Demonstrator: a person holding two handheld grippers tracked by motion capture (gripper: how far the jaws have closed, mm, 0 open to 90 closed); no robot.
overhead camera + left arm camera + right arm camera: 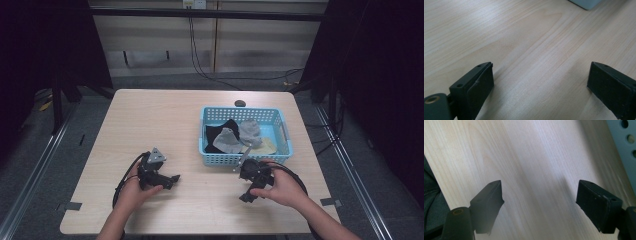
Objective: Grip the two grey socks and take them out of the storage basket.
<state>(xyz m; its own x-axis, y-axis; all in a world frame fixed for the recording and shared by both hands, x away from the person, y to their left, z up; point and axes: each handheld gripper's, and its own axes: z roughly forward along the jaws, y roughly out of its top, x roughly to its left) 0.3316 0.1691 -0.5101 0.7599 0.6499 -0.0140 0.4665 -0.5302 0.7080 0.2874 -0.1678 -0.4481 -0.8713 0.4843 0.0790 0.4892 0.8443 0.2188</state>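
1. My left gripper rests on the table near its front left corner, and its fingers are spread wide with only bare wood between them.
2. My right gripper is near the front edge, just before the blue basket; its fingers are also spread, with nothing between them.
3. The basket stands in the right half of the table, nearer to the far edge. In it lie grey socks, a black cloth and a yellowish piece.
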